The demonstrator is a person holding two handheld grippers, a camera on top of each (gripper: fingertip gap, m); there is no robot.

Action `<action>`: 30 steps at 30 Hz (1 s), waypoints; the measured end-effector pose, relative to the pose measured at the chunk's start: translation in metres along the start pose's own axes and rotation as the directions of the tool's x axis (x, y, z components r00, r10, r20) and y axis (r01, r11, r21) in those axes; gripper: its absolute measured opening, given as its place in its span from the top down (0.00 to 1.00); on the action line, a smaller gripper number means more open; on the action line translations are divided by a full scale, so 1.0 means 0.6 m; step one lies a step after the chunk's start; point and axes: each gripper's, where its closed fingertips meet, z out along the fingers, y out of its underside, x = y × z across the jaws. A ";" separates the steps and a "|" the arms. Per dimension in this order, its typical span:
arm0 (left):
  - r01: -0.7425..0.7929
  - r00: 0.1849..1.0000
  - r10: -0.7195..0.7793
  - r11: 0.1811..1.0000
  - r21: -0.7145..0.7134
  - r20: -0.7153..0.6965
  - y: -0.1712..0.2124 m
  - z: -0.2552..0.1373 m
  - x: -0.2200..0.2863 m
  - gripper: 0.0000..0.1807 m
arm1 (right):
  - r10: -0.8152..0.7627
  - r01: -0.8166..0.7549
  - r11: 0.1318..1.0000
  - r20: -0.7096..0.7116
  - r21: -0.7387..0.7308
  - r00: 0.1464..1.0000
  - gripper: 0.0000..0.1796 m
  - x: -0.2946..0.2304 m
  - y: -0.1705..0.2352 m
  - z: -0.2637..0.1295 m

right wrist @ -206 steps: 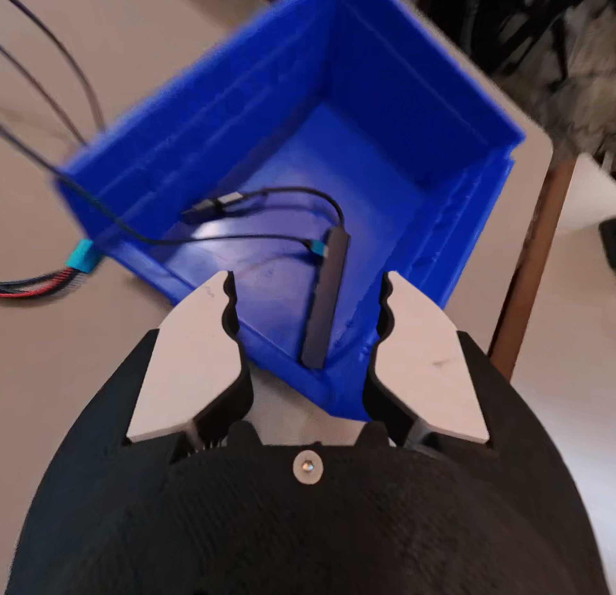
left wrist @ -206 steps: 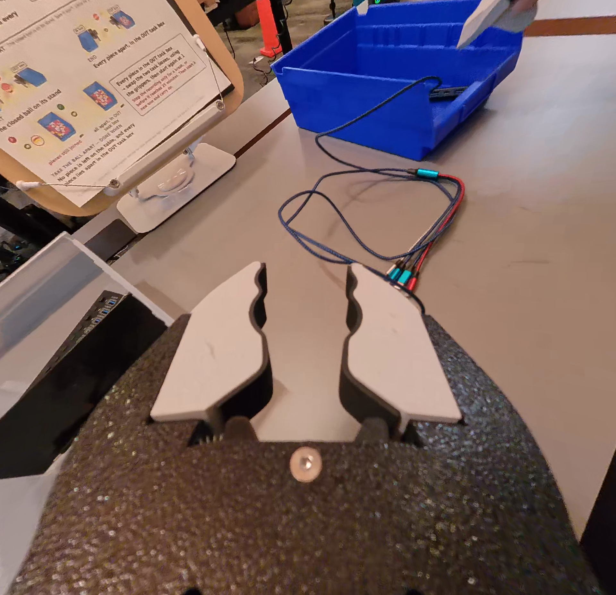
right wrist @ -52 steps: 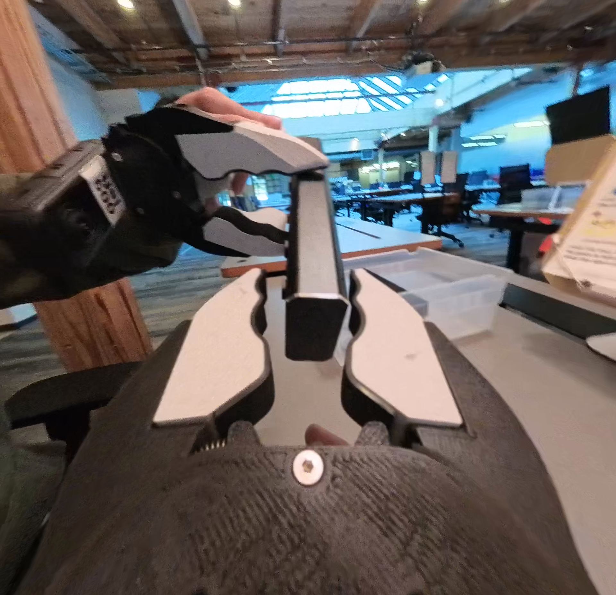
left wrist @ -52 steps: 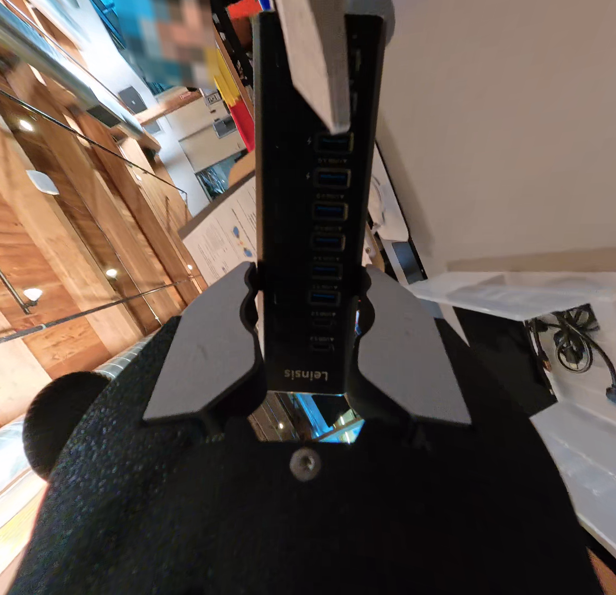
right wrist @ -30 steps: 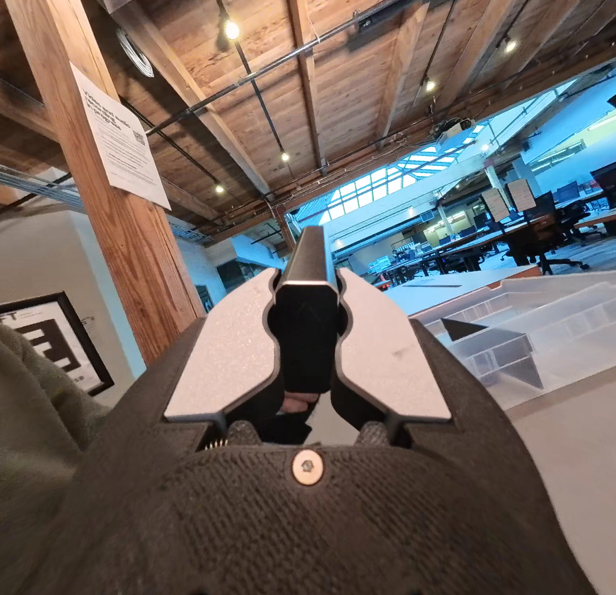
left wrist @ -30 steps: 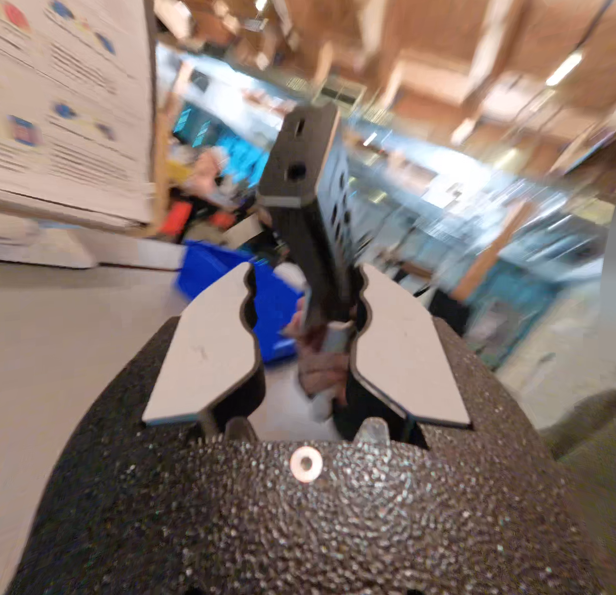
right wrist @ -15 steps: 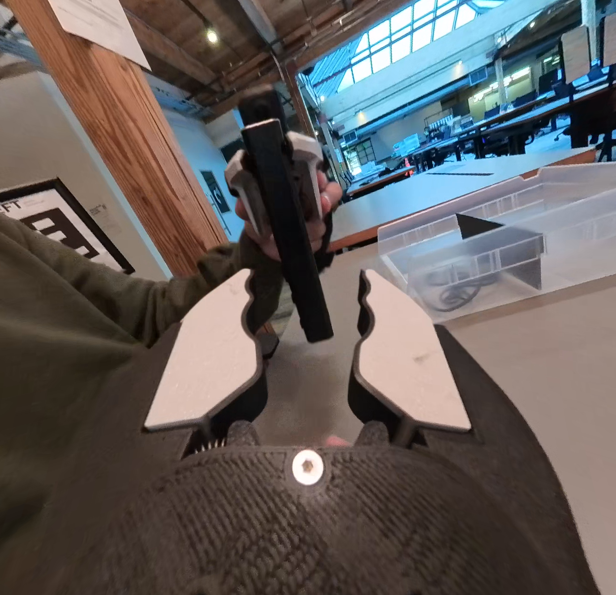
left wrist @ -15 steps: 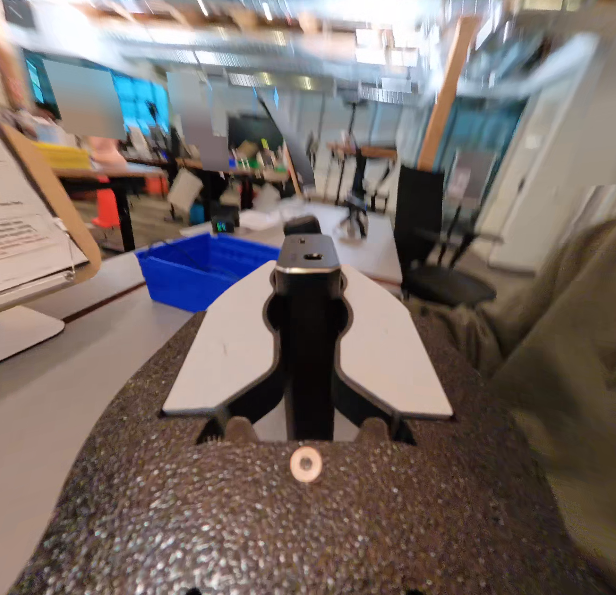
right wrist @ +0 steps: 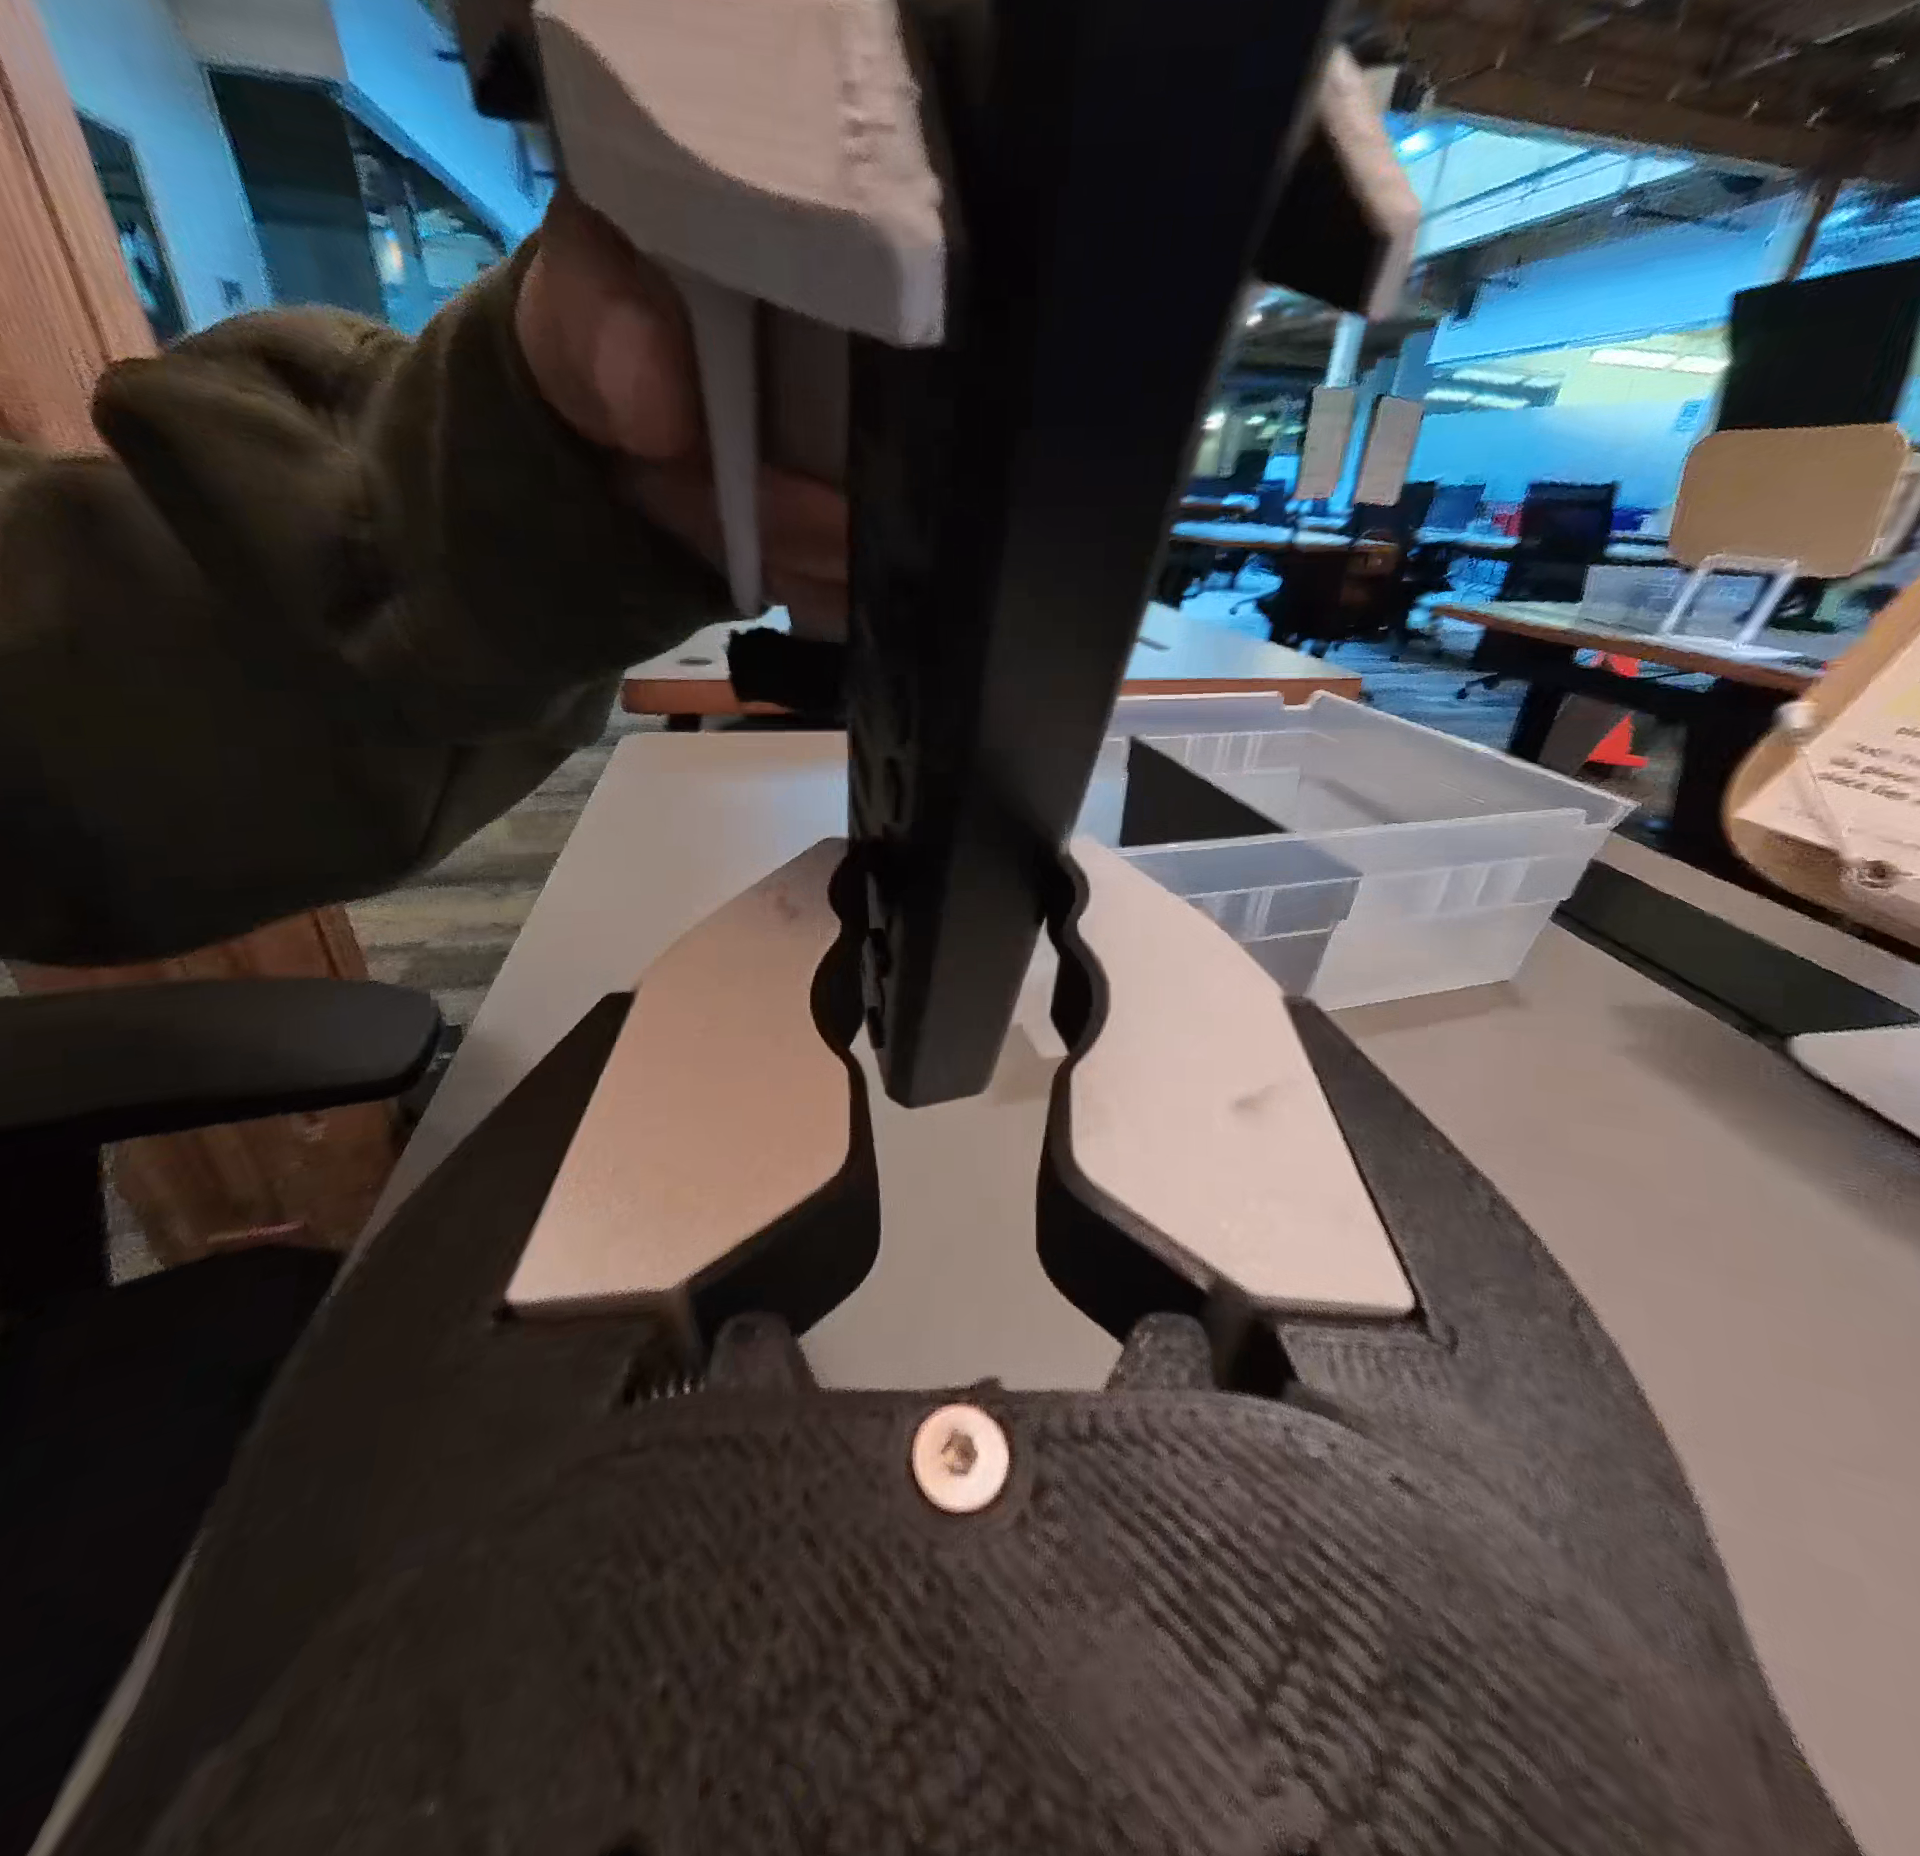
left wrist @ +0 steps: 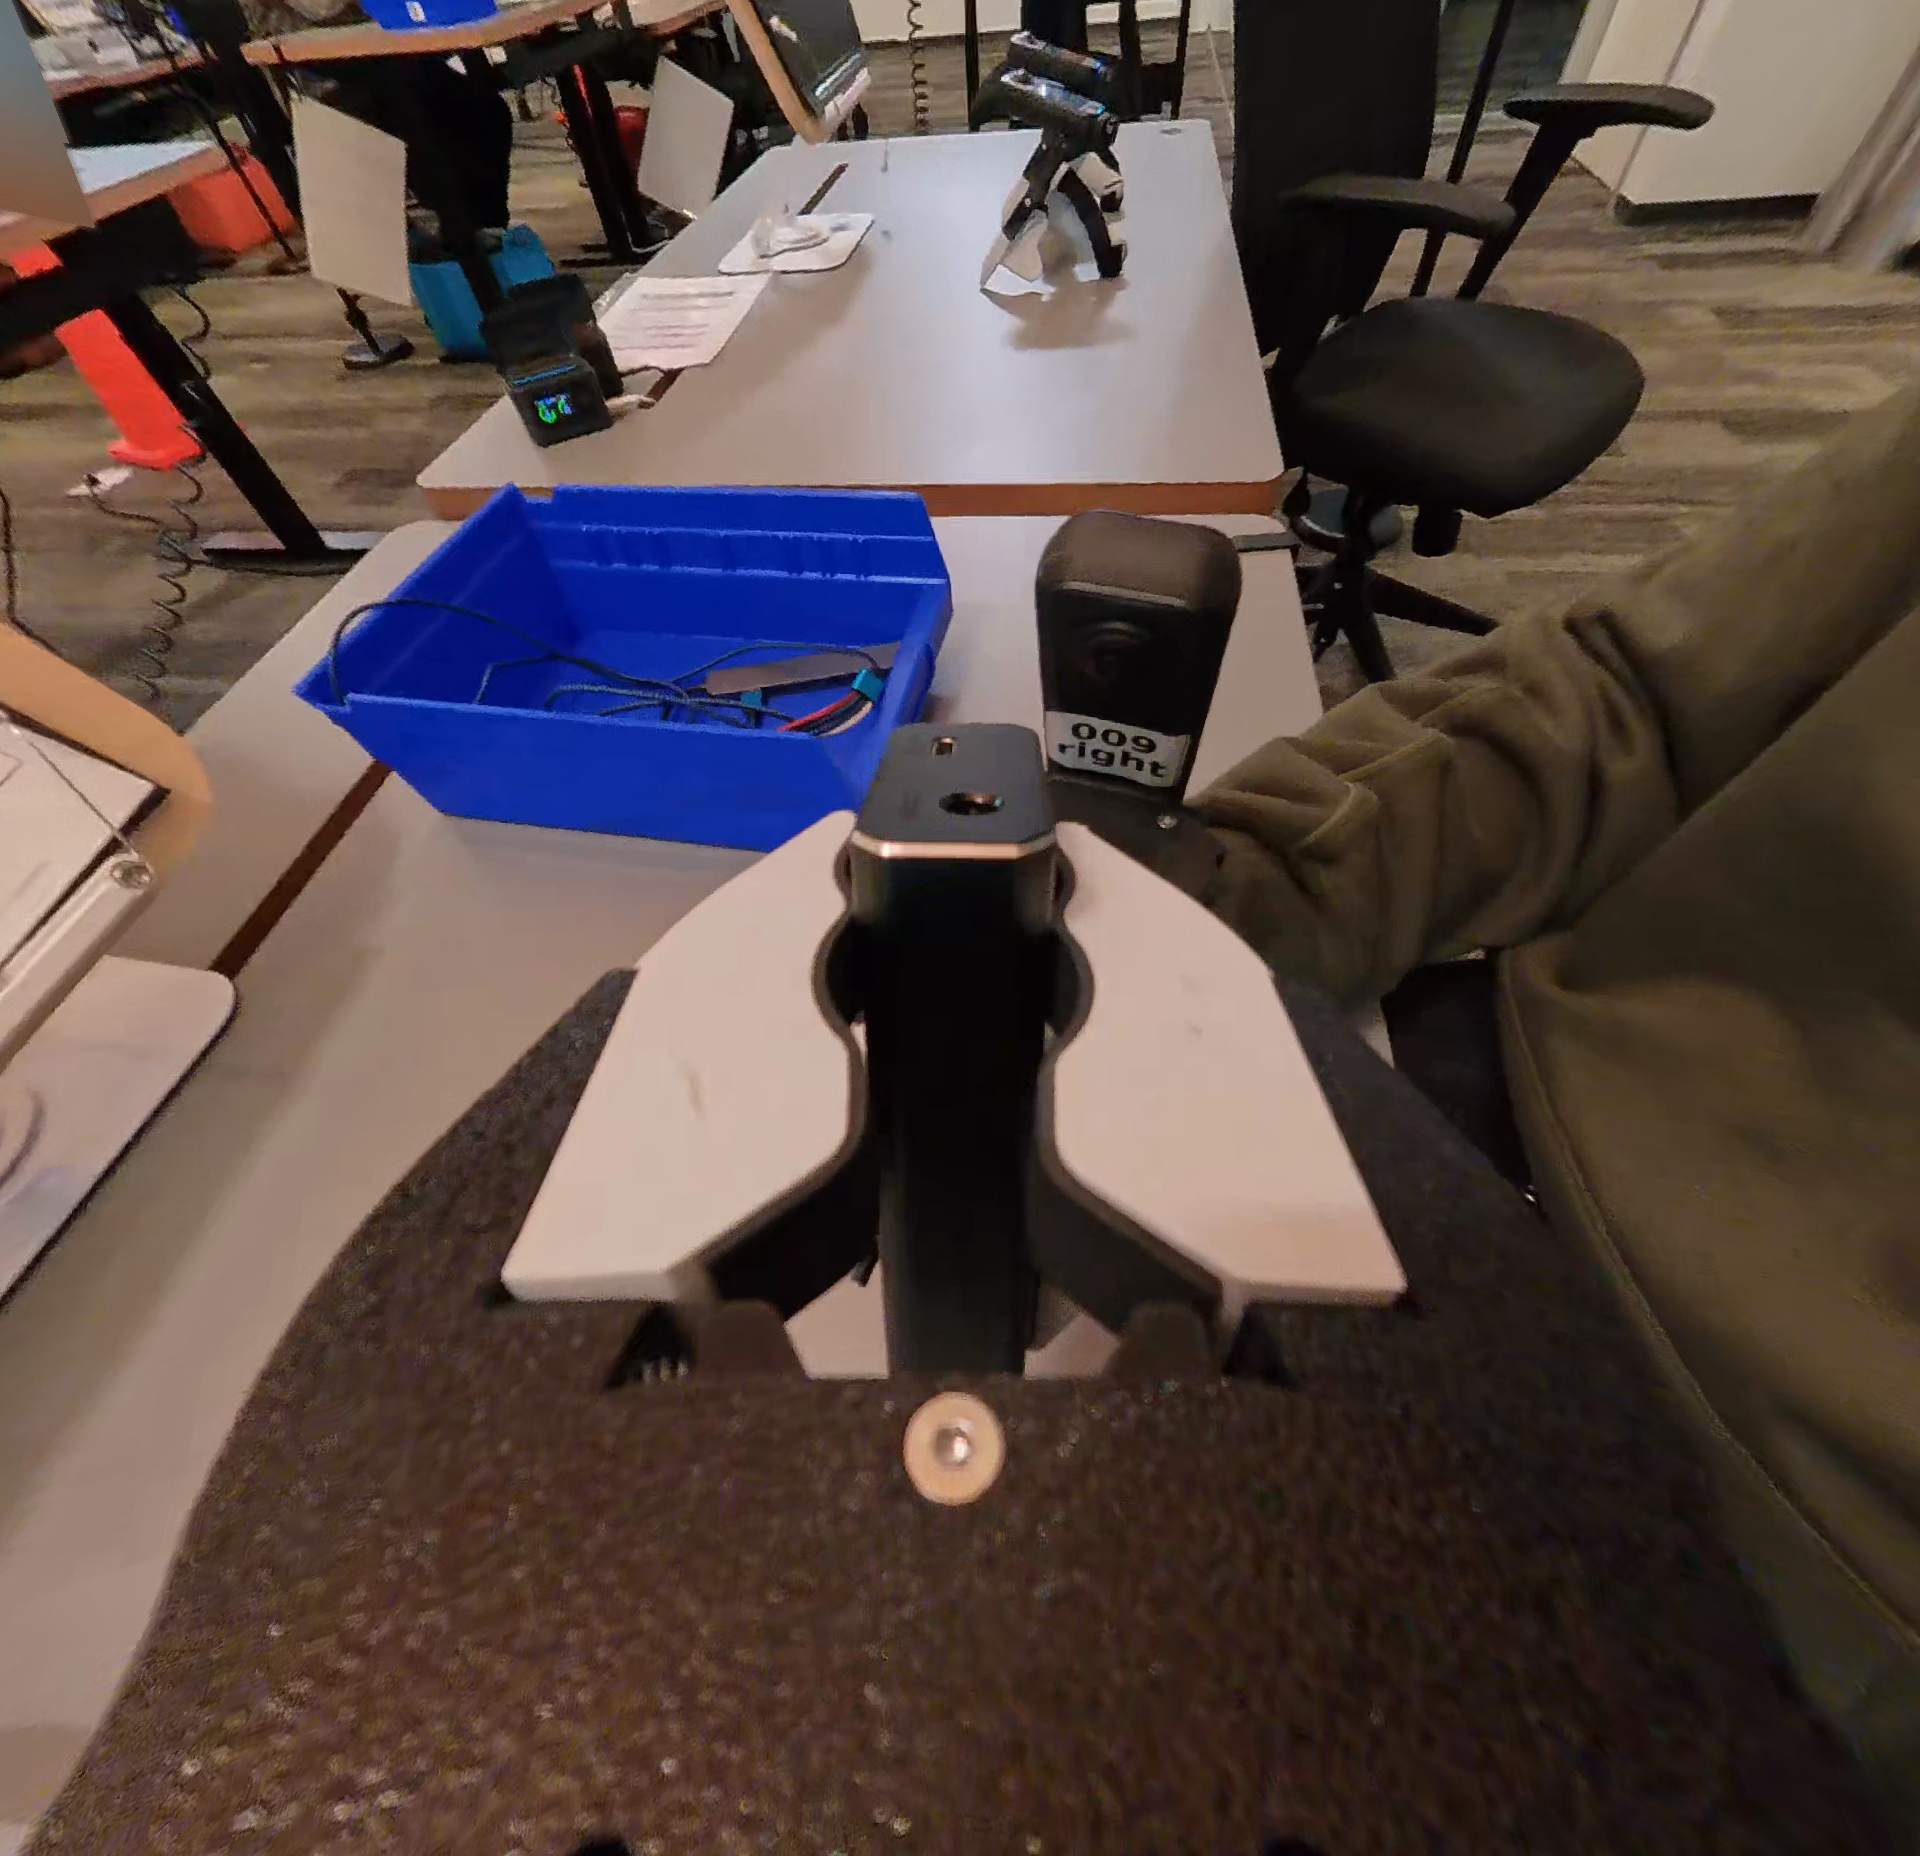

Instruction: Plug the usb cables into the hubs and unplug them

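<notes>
Both tongs, left (left wrist: pixel 952 876) (right (right wrist: pixel 956 876)), grip black hub (left wrist: pixel 951 1027).

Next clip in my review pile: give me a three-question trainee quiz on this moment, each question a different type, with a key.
1. True or false: the left hand-held gripper is shut on the black hub.
2. Multiple choice: where are the cables? A) plugged into the black hub B) in the blue bin C) in the clear bin
3. Fill in: in the right wrist view, the lower end of the black hub sits between the fingers of the right hand-held gripper, which look ____ around it.

Key: 1 true; 2 B; 3 closed, or nearly so, as a slight gap may remain on one side.
</notes>
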 end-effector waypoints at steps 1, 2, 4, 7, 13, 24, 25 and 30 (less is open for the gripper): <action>-0.002 1.000 0.002 1.000 0.002 0.007 -0.003 0.002 -0.001 0.83 | -0.027 0.028 1.000 -0.030 0.013 0.999 0.82 0.008 -0.002 -0.004; -0.006 1.000 0.007 1.000 -0.006 0.025 -0.005 0.003 -0.004 0.81 | -0.047 0.048 0.999 -0.072 0.011 0.996 0.82 0.018 -0.003 -0.008; -0.028 0.987 0.031 0.999 -0.018 0.156 -0.010 0.001 -0.026 0.76 | -0.060 0.058 0.998 -0.190 -0.016 0.980 0.84 0.049 -0.006 -0.018; -0.051 0.898 0.060 0.998 -0.032 0.437 -0.016 -0.019 -0.064 0.68 | -0.123 0.100 0.992 -0.362 -0.081 0.924 0.84 0.094 -0.011 -0.041; 0.013 0.716 -0.019 1.000 0.015 0.698 -0.004 0.003 -0.077 0.65 | -0.265 0.187 0.962 -0.507 -0.201 0.820 0.84 0.120 -0.006 -0.057; 0.019 0.956 -0.027 0.999 0.031 0.292 -0.018 0.019 -0.054 0.66 | 0.109 -0.121 0.989 -0.131 -0.085 0.985 0.51 0.075 0.000 -0.041; 0.005 0.977 -0.012 0.999 0.032 0.213 -0.022 0.020 -0.040 0.66 | 0.154 -0.161 0.981 -0.067 -0.108 0.986 0.44 0.064 0.005 -0.040; -0.050 0.998 0.051 0.998 0.043 -0.031 -0.019 0.038 0.007 0.66 | 0.180 -0.168 0.980 0.131 -0.104 0.975 0.43 0.008 0.005 -0.029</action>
